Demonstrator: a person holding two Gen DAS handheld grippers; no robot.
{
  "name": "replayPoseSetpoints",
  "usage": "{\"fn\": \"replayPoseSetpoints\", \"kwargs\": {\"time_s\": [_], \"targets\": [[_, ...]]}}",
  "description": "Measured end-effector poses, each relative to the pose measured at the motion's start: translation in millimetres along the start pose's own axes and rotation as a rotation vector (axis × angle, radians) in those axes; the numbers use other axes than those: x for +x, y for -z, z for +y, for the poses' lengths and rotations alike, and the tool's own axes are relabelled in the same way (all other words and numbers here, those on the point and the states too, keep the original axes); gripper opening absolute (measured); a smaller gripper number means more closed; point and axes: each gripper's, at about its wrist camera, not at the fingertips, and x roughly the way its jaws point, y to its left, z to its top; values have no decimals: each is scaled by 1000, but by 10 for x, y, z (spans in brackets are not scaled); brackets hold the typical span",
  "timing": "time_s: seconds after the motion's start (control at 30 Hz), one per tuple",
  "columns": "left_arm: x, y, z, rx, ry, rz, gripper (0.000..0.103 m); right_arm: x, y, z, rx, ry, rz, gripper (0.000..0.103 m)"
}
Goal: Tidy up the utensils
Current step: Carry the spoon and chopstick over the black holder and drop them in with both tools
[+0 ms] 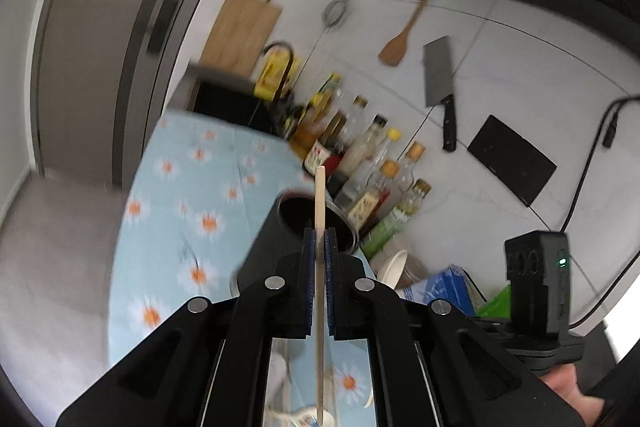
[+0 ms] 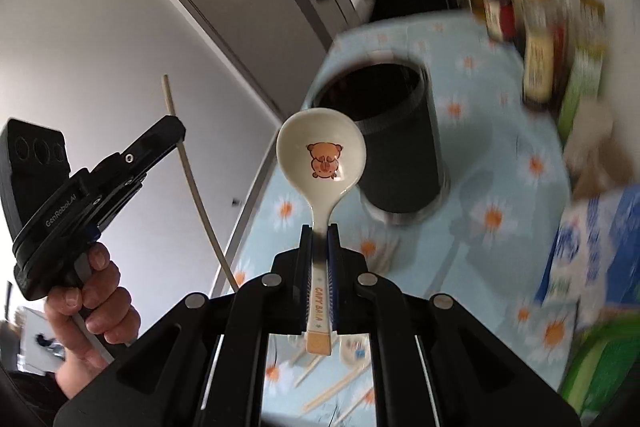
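My left gripper (image 1: 319, 233) is shut on a wooden chopstick (image 1: 320, 211), held in the air above the table; its tip points over the black cylindrical holder (image 1: 308, 223). It also shows in the right wrist view (image 2: 175, 131), at the left, with the chopstick (image 2: 192, 183) through it. My right gripper (image 2: 320, 229) is shut on the handle of a white ceramic spoon (image 2: 321, 155) with a bear picture, bowl up, just left of the black holder (image 2: 400, 143). Several loose chopsticks (image 2: 340, 387) lie on the tablecloth below.
The table has a blue daisy tablecloth (image 1: 192, 187). A row of condiment bottles (image 1: 360, 155) stands along the wall behind the holder. A blue box (image 2: 592, 247) and green packet (image 2: 600, 367) sit at the right. A cleaver (image 1: 440, 83), wooden spatula (image 1: 404, 31) and cutting board (image 1: 240, 31) hang on the wall.
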Motion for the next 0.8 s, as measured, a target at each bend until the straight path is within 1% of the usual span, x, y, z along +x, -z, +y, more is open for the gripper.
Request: {"fn": "replayPoseSetpoints", "kwargs": {"time_s": [0.23, 0.33, 0.4, 0.47, 0.6, 0.7, 0.8], "targets": [[-21, -358, -222, 120, 9, -93, 4, -148, -322, 100, -29, -42, -128, 8], [20, -475, -268, 150, 7, -127, 4, -257, -469, 151, -50, -41, -180, 8], [60, -565, -297, 171, 8, -149, 4, -299, -580, 143, -57, -43, -232, 8], [107, -638, -316, 183, 8, -167, 4, -348, -700, 92, -59, -55, -299, 8], [229, -783, -321, 184, 15, -203, 4, -377, -870, -9, -52, -47, -379, 8], [289, -881, -341, 196, 24, -238, 4, -380, -977, -122, -31, -42, -424, 8], [367, -961, -339, 204, 26, -261, 4, -355, -1082, -197, -30, -40, -443, 8]]}}
